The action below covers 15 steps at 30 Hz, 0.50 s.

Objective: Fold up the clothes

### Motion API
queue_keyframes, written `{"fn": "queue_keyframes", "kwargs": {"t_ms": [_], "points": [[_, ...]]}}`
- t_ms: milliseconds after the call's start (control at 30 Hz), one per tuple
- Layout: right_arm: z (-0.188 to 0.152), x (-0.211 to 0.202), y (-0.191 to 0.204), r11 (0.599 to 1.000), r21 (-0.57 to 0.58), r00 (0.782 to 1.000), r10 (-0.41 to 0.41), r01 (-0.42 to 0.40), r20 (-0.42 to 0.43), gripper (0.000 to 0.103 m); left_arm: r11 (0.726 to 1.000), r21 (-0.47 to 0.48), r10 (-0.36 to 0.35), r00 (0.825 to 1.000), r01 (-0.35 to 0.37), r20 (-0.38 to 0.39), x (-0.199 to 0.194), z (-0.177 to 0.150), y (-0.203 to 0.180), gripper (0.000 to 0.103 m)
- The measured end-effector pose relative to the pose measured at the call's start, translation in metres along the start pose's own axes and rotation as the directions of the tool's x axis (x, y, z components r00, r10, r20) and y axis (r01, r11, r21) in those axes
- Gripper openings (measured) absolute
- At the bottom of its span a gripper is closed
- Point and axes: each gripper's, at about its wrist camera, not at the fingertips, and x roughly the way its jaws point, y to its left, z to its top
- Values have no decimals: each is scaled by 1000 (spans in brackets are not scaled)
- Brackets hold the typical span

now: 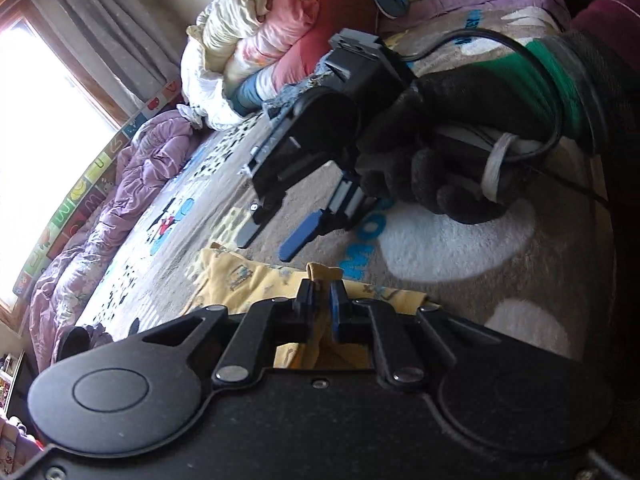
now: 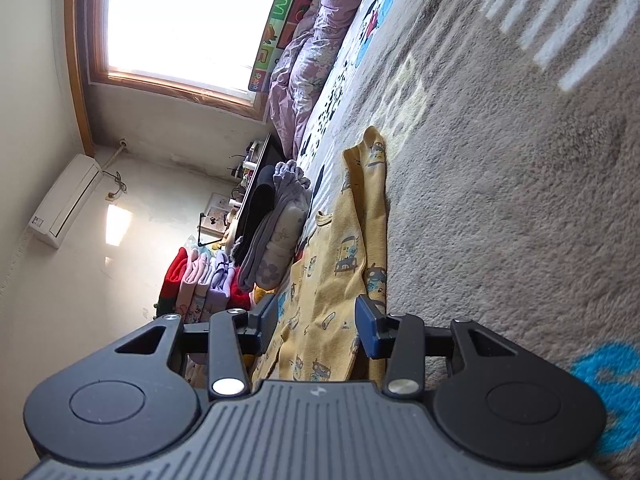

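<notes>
A yellow printed garment (image 2: 344,280) lies on a grey patterned bed blanket (image 2: 500,200), spread flat in the right wrist view. Only that view shows the stack of folded clothes (image 2: 276,236) beyond it and the wall air conditioner (image 2: 66,200). Only the left wrist view shows the gloved right hand (image 1: 460,136) carrying the right tool (image 1: 276,236), plus a heap of quilts (image 1: 280,32) at the bed's far end. The left tool (image 1: 322,300) is pinched tight on a raised fold of the yellow cloth. The right tool stands partly open, its blue pad (image 2: 370,330) and dark pad on either side of the garment's near end, neither pressing it.
</notes>
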Motion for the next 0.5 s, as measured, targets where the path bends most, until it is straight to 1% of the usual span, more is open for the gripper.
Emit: {"fn": "queue_keyframes", "kwargs": {"t_ms": [200, 333, 500], "points": [[0, 1, 2, 1000, -15, 1000, -13, 13, 4, 43, 999, 33, -24, 1000, 24, -17, 5, -3, -11, 6], [0, 0, 3, 999, -25, 1000, -25, 25, 15, 43, 998, 36, -42, 999, 43, -26, 9, -6, -16, 6], [1, -1, 8, 997, -63, 999, -50, 52, 21, 43, 994, 89, -63, 997, 67, -53, 14, -11, -27, 6]]}}
